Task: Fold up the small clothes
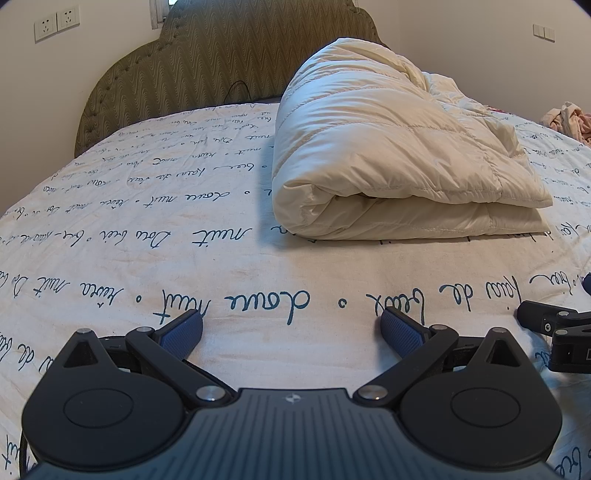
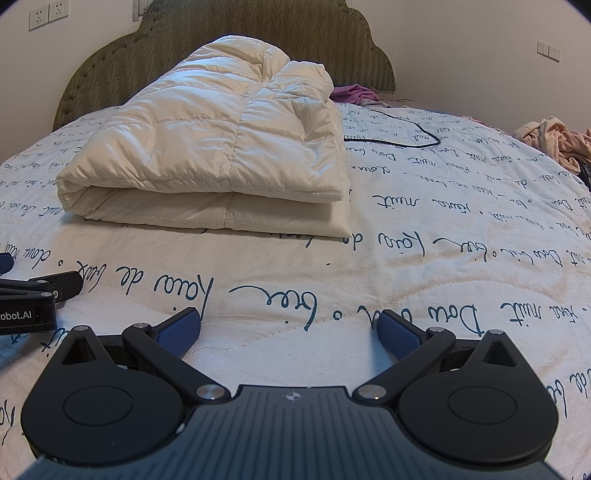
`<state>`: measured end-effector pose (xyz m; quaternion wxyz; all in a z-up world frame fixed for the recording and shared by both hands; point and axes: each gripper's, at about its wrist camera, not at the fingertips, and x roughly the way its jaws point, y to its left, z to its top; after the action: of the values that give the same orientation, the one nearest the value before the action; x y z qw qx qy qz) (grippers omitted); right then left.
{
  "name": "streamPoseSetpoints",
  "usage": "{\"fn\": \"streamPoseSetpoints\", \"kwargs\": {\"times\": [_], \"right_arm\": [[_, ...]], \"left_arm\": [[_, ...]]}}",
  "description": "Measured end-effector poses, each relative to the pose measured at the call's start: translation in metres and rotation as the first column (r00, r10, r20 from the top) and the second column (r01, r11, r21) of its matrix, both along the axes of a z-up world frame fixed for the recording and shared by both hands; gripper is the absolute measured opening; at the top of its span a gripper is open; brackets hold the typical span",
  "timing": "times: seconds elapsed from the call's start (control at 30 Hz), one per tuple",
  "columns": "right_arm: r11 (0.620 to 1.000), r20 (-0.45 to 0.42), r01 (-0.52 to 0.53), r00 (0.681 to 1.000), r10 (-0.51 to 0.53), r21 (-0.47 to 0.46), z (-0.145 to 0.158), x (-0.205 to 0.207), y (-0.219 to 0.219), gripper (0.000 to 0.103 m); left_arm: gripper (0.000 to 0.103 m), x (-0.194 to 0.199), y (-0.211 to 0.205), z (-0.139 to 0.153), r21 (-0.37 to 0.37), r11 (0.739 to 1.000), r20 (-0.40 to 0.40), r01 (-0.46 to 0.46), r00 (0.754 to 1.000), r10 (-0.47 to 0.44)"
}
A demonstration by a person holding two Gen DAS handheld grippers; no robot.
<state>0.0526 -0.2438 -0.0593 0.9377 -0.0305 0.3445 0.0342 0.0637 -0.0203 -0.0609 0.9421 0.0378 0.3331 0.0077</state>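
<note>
- Left wrist view: your left gripper sits low over the bedspread, a white quilted cover printed with dark script. Its jaws are spread wide, with only bare cover between the blue pads.
- Left wrist view: the folded cream puffer jacket lies on the bedspread ahead and to the right, well apart from the fingertips. Its layered open edge faces you.
- Left wrist view: part of your right gripper shows at the right edge, resting near the cover; its jaw spread cannot be told from here.
- Left wrist view: a padded green headboard stands behind the bed, with wall sockets to its left. A loose pile of pinkish clothes lies at the far right edge of the bed.
- Right wrist view: your right gripper is likewise spread wide and grips nothing; only printed cover lies between its pads.
- Right wrist view: the jacket lies ahead and to the left, folded in stacked layers, clear of both grippers.
- Right wrist view: a black cable runs across the cover just right of the jacket. A purple garment sits behind the jacket near the headboard, and the pinkish clothes lie far right.
- No container appears in either view.
</note>
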Motion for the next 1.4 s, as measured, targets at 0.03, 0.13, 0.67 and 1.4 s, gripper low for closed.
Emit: {"fn": "streamPoseSetpoints", "kwargs": {"times": [0.03, 0.13, 0.67, 1.4], "right_arm": [[1.0, 0.0, 0.0, 1.0, 0.0, 0.0, 0.0, 0.0, 0.0, 0.103], [1.0, 0.0, 0.0, 1.0, 0.0, 0.0, 0.0, 0.0, 0.0, 0.103], [0.999, 0.009, -0.037, 0.999, 0.037, 0.005, 0.018, -0.009, 0.014, 0.103], [0.998, 0.008, -0.039, 0.999, 0.038, 0.039, 0.022, -0.014, 0.016, 0.103]], "left_arm": [[0.103, 0.0, 0.0, 0.0, 0.0, 1.0, 0.0, 0.0, 1.0, 0.0], [0.103, 0.0, 0.0, 0.0, -0.004, 1.0, -0.002, 0.001, 1.0, -0.001], [0.103, -0.004, 0.001, 0.027, -0.003, 1.0, 0.025, -0.001, 1.0, 0.001], [0.103, -0.004, 0.012, 0.028, -0.01, 0.999, 0.002, -0.048, 0.999, 0.048]]}}
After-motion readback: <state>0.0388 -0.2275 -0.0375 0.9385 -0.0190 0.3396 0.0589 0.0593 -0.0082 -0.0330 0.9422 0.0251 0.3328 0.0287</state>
